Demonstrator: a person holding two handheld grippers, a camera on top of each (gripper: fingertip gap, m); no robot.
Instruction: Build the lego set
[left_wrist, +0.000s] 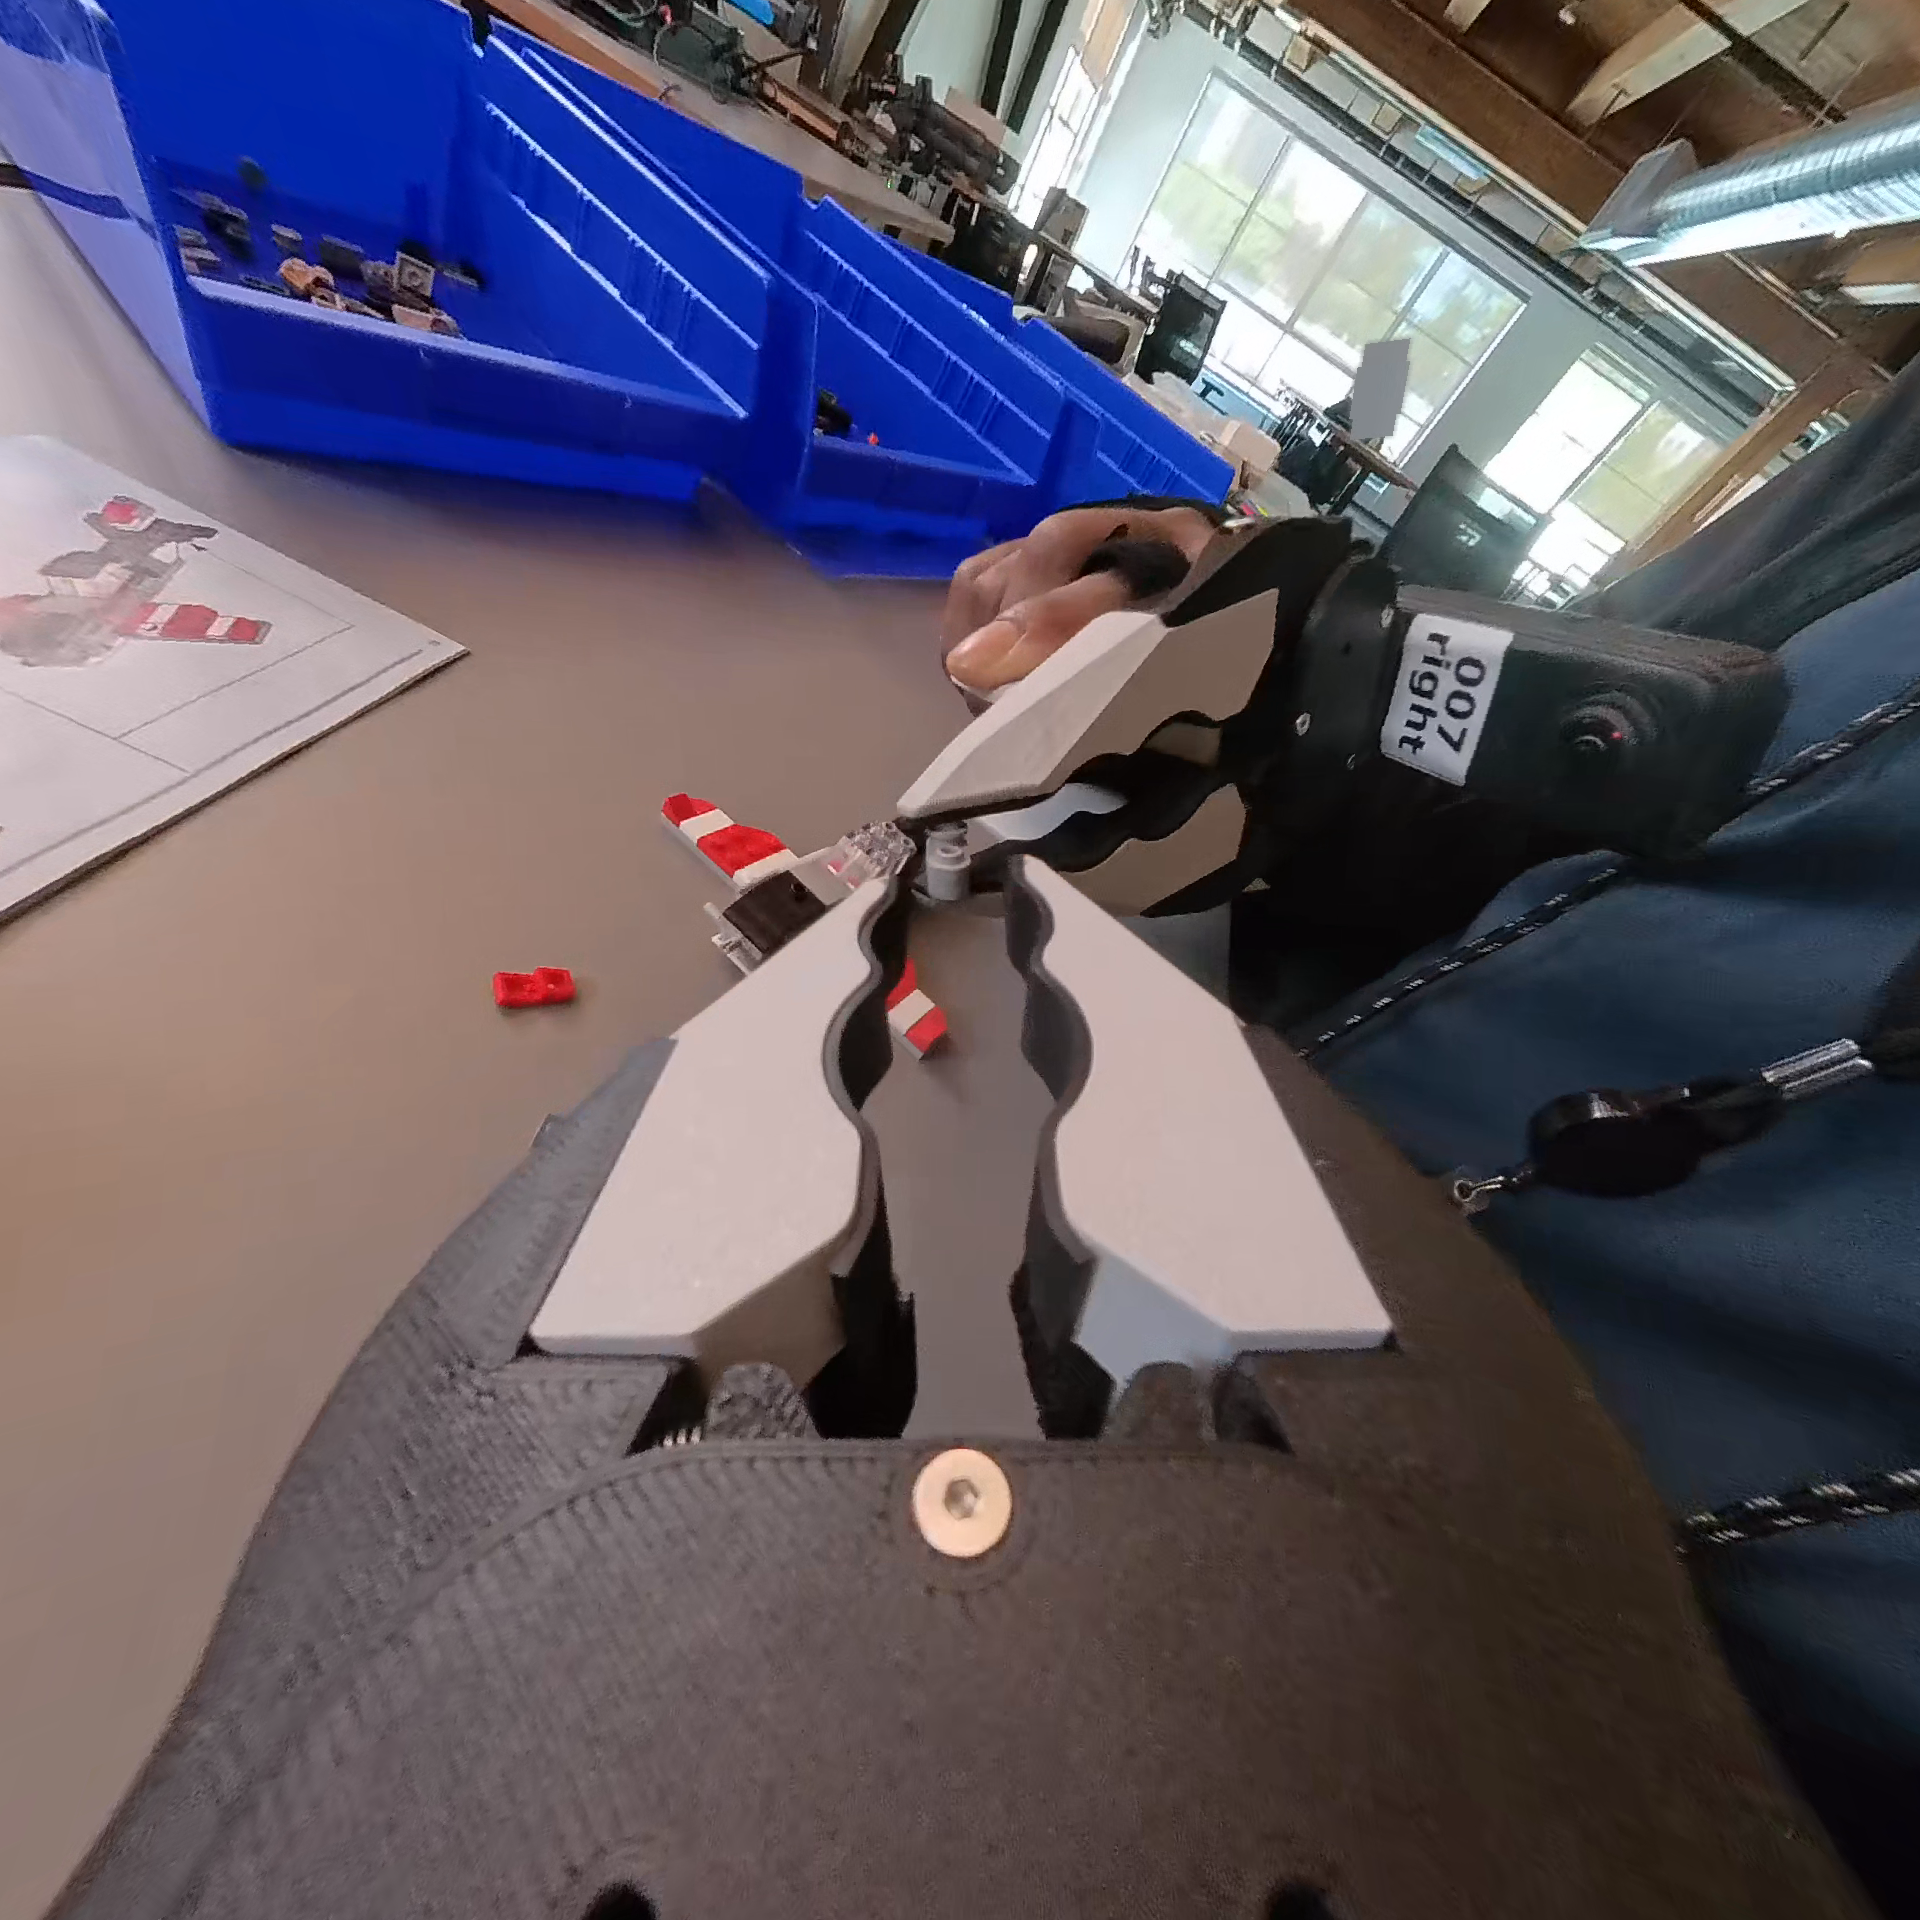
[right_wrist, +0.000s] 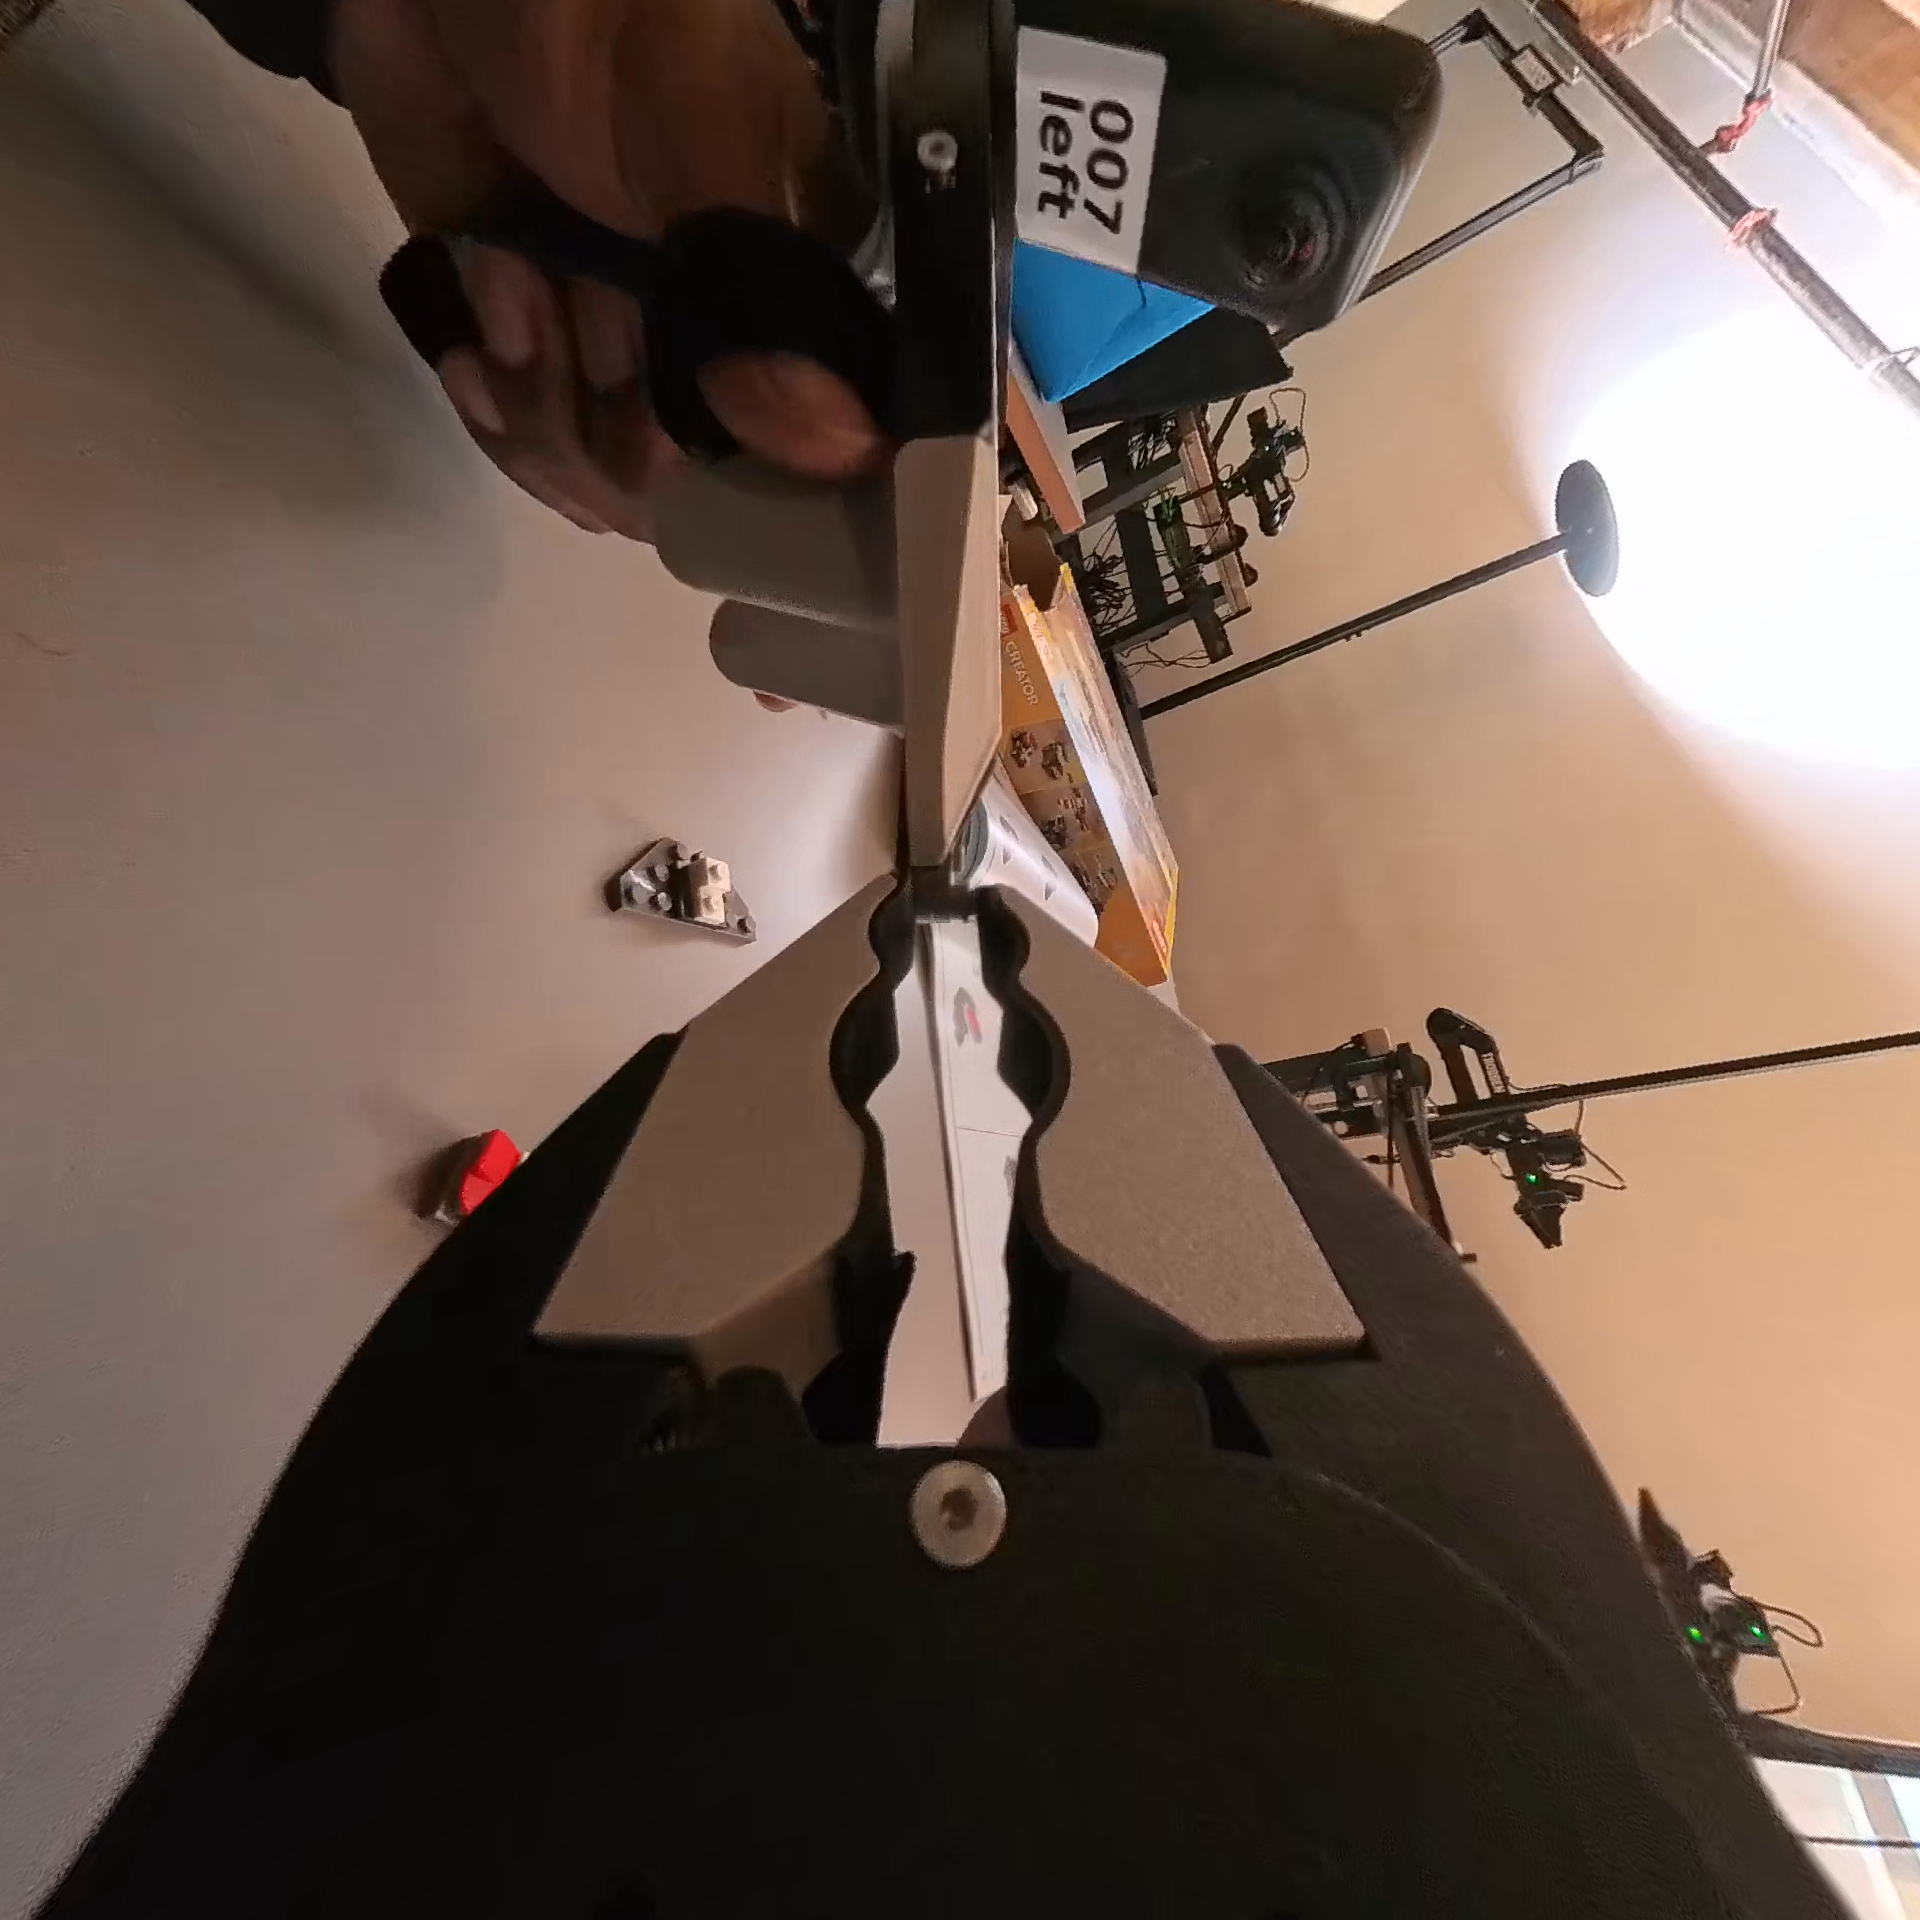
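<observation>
A small lego model lies low over the tan table (left_wrist: 312, 1143): a red-and-white striped wing (left_wrist: 727, 840), a black block (left_wrist: 774, 914), a clear piece (left_wrist: 873, 852) and a small grey piece (left_wrist: 945, 862). My left gripper (left_wrist: 951, 883) is closed around the model's grey end. My right gripper (left_wrist: 920, 821) comes in from the right, and its tips meet on top of the same grey piece. In the right wrist view my right gripper (right_wrist: 938, 906) pinches a small dark piece, with the left gripper (right_wrist: 925, 857) tip-to-tip above it. The joint itself is hidden.
Blue parts bins (left_wrist: 623, 312) stand at the back. An instruction booklet (left_wrist: 156, 644) lies at the left. A loose red piece (left_wrist: 533, 987) and a red-and-white piece (left_wrist: 916, 1013) lie near the left fingers. A grey wedge plate (right_wrist: 681, 894) and yellow box (right_wrist: 1091, 810) also sit nearby. Left and right tips are no more than a few centimetres apart. From either gripper's tips it is about 12 centimetres to the red-and-white striped wing (left_wrist: 727, 840).
</observation>
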